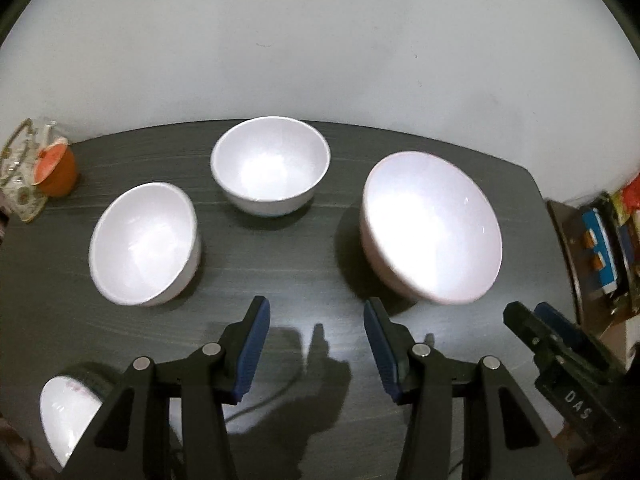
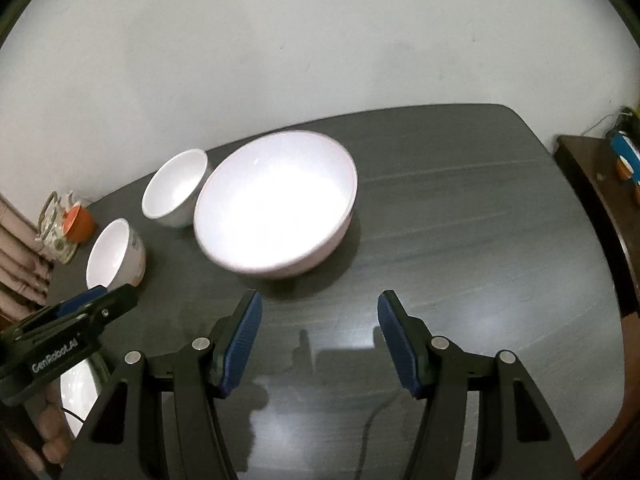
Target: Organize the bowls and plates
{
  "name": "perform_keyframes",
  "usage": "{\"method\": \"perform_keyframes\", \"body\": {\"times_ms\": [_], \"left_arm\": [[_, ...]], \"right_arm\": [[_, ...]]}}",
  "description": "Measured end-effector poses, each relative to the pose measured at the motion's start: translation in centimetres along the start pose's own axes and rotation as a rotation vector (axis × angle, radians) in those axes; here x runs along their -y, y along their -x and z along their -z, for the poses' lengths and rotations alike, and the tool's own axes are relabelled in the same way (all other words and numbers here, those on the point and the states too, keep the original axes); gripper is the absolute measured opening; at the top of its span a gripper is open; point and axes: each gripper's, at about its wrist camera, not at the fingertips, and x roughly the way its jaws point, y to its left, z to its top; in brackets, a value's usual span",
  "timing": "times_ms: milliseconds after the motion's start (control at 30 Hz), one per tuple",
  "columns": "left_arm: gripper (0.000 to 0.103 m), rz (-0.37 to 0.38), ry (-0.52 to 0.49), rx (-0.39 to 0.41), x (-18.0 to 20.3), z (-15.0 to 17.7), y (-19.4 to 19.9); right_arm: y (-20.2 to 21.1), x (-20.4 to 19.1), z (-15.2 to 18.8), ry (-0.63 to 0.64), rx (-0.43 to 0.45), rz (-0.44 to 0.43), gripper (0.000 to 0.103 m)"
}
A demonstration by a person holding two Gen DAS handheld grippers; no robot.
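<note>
Bowls upright on dark table (image 1: 304, 272), mouths up, round so no long axis: large white bowl (image 1: 432, 228) at right, two small white bowls (image 1: 270, 164) (image 1: 144, 244) left of it, all apart. Left gripper (image 1: 316, 344) and right gripper (image 2: 320, 336) above bare tabletop, jaws parted, nothing between them.

Both wrist cameras look steeply down, close over the table (image 1: 304, 264) — sharing the large bowl (image 2: 276, 204).

Upright white bowls (image 1: 432, 226) on table (image 1: 280, 272)
</note>
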Motion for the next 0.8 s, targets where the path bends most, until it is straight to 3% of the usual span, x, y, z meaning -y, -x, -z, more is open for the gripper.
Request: {"method": "perform_keyframes", "body": {"times_ms": [267, 600, 700, 767, 800], "left_arm": [[0.050, 0.031, 0.061, -0.050, 0.8, -3.1, -3.6], [0.050, 0.023, 0.049, -0.075, 2.1, -4.5, -7.2], [0.050, 0.018, 0.051, -0.093, 2.1, -4.3, -8.2], [0.049, 0.013, 0.050, -0.101, 2.1, -4.4, -8.7], [0.040, 0.011, 0.048, -0.101, 2.2, -4.4, -9.0]], "right_arm": [[-3.5, 0.8, -3.4, -0.030, -0.041, 0.041, 0.058], [-7.5, 0.8, -4.2, -0.038, -0.105, 0.079, 0.055], [-8.3, 0.8, -4.5, -0.051, -0.116, 0.075, 0.046], [-8.7, 0.8, -4.5, -0.054, -0.127, 0.072, 0.034], [-8.9, 0.8, -4.4, -0.055, -0.130, 0.073, 0.033]]}}
